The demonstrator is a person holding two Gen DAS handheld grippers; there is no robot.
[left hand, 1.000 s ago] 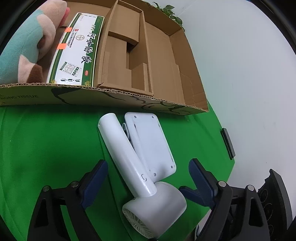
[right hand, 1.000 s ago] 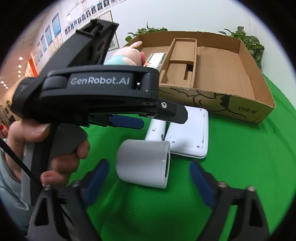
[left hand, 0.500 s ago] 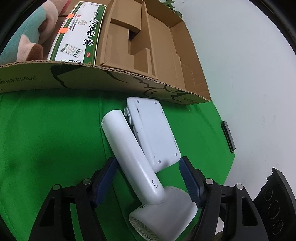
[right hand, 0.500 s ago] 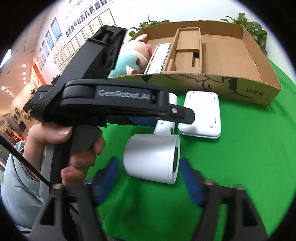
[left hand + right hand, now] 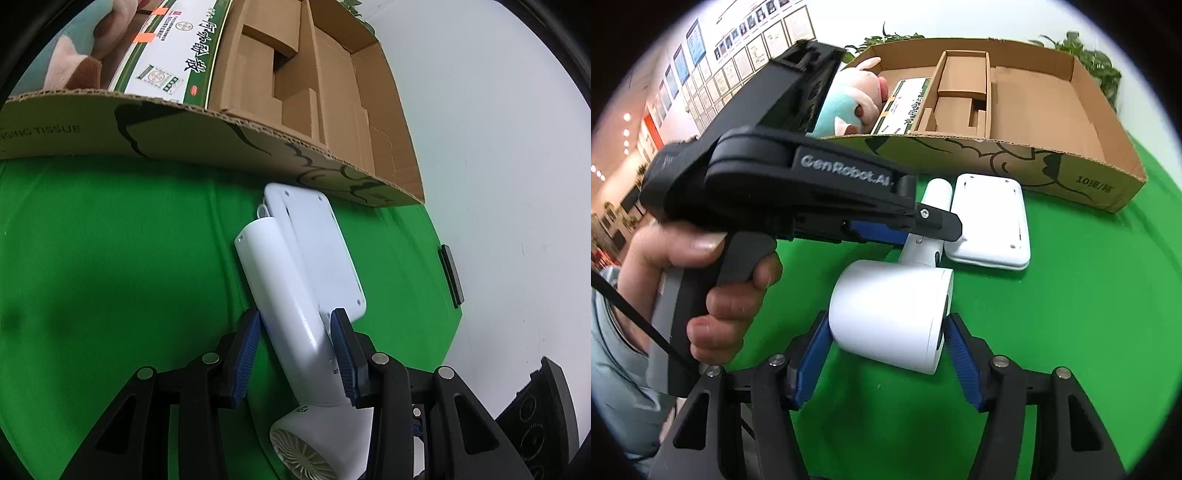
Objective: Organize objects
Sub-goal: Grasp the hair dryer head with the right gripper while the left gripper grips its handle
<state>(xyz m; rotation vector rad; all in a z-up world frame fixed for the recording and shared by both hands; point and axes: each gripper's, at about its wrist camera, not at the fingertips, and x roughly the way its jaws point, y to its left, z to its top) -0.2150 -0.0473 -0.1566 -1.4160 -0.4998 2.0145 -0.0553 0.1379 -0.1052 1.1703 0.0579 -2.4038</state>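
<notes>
- Surface: a table covered by a green cloth (image 5: 110, 240).
- A cardboard box (image 5: 1052, 166) is set at the far side.
- A white hair dryer (image 5: 291, 306) is laid before it, handle towards the box.
- A flat white device (image 5: 990, 221) is laid beside the handle, touching it.
- A small dark slab (image 5: 451, 275) is seen at the cloth's edge.

The left gripper (image 5: 295, 354) has just been closing its jaws on the handle of the white hair dryer (image 5: 291, 314); the right pad touches it, while the left pad seems to sit just off it. The dryer lies on the green surface (image 5: 110, 258), partly over a flat white device (image 5: 321, 251). Beyond stands an open cardboard box (image 5: 221, 136) holding a green-and-white carton (image 5: 173, 55) and a plush toy (image 5: 74, 55).
</notes>
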